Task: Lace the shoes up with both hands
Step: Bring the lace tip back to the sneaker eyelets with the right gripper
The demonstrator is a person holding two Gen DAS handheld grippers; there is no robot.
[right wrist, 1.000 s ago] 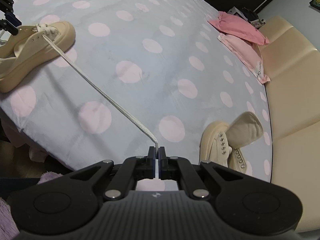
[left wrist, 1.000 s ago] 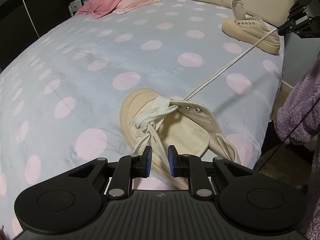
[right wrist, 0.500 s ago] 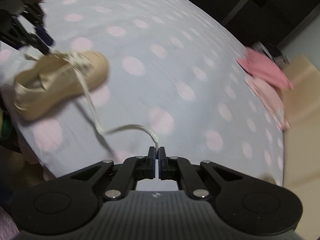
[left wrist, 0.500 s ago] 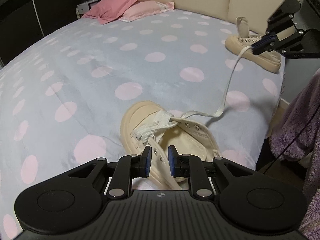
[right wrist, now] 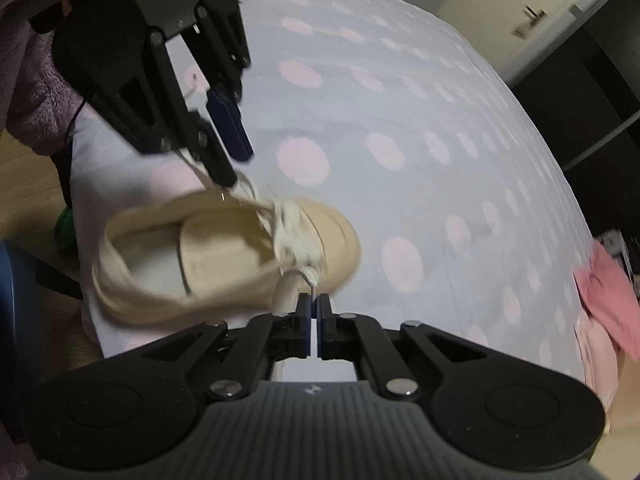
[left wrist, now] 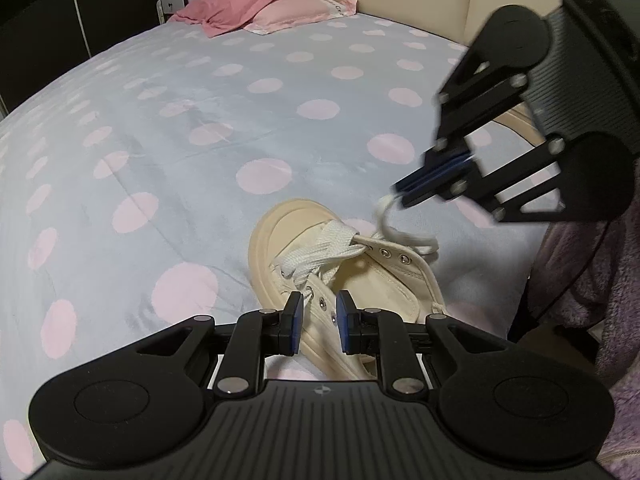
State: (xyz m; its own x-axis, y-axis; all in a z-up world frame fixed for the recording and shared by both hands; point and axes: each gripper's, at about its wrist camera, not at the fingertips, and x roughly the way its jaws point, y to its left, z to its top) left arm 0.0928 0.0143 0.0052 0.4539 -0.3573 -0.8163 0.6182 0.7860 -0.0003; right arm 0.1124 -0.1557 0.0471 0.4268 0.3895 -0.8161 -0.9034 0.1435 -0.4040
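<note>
A beige shoe (left wrist: 400, 300) lies on the polka-dot bed (left wrist: 200, 160), toe pointing away from me, with a white lace (left wrist: 332, 240) crossed through its front eyelets. My left gripper (left wrist: 319, 326) is open just over the shoe's near eyelet flap, which sits between the fingers. My right gripper (left wrist: 400, 196) hovers close above the shoe's right side, shut on the lace end. From there the lace hangs in a slack loop (left wrist: 404, 236) to the eyelet row. In the right wrist view the shoe (right wrist: 224, 256) is blurred, and the lace end (right wrist: 308, 276) runs into the shut right gripper (right wrist: 314, 304).
Part of a second beige shoe (left wrist: 520, 128) shows behind the right gripper. Pink pillows (left wrist: 248, 4) lie at the head of the bed. A purple fuzzy cloth (left wrist: 592, 272) hangs past the bed's right edge, beside the shoe. Wooden floor (right wrist: 28, 184) lies below.
The right gripper has swung in from far by the second shoe to just above this shoe, still holding the lace end. The lace went from taut to a slack loop. The left gripper stays open.
</note>
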